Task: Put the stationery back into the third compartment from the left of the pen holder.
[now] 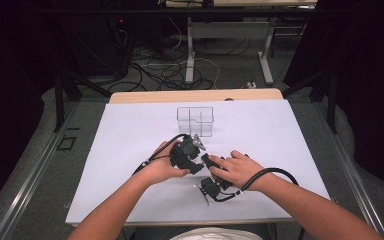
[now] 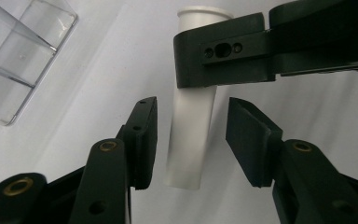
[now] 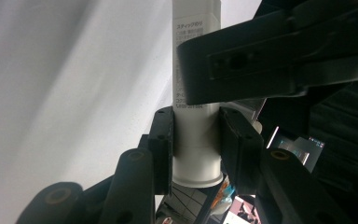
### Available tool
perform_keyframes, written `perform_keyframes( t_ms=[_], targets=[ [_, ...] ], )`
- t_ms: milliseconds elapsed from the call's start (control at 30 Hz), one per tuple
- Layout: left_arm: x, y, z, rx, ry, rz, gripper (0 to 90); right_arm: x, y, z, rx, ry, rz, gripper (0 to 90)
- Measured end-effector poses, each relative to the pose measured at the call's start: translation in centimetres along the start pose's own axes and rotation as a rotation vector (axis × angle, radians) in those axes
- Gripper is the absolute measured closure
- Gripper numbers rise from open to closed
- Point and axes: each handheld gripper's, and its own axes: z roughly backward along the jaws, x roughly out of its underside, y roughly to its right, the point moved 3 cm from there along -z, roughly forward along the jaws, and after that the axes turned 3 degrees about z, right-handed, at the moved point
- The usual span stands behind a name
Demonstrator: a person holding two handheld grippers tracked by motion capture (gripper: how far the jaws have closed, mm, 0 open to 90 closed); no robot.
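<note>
Gripping white tube (image 3: 196, 140) | right hand-held gripper (image 3: 196, 144) | left hand-held gripper (image 2: 191, 140) astride, apart

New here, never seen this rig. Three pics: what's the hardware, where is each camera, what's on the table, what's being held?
No robot: a person holds a handheld two-jaw gripper in each hand. One camera looks down from above; the other two ride on the grippers and look along their jaws. On the white table stands a clear divided plastic box. The right gripper has its jaws clamped on a white tube with printed text, near one end. The left gripper is open, its jaws on either side of the same tube without touching it, as if about to take it.
</note>
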Motion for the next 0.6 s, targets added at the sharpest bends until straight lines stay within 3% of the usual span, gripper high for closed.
perform_keyframes(
  t_ms=[167,267,467,600],
  targets=[
    [-0.2,0.2,-0.5,-0.008,-0.023,-0.009,59.2,-0.2,0.0,-0.1,0.009,0.008,0.013,67.1],
    [-0.3,0.3,-0.7,-0.010,-0.033,-0.016,60.3,-0.2,-0.2,0.0,0.001,0.001,-0.006,67.1],
    [-0.4,0.4,-1.1,-0.017,-0.054,-0.020,65.1,-0.5,0.0,0.0,0.013,0.013,0.018,67.1],
    [-0.4,0.3,-1.2,-0.021,-0.063,-0.026,67.8,-0.6,-0.2,0.0,0.003,0.005,0.003,67.0]
  ],
)
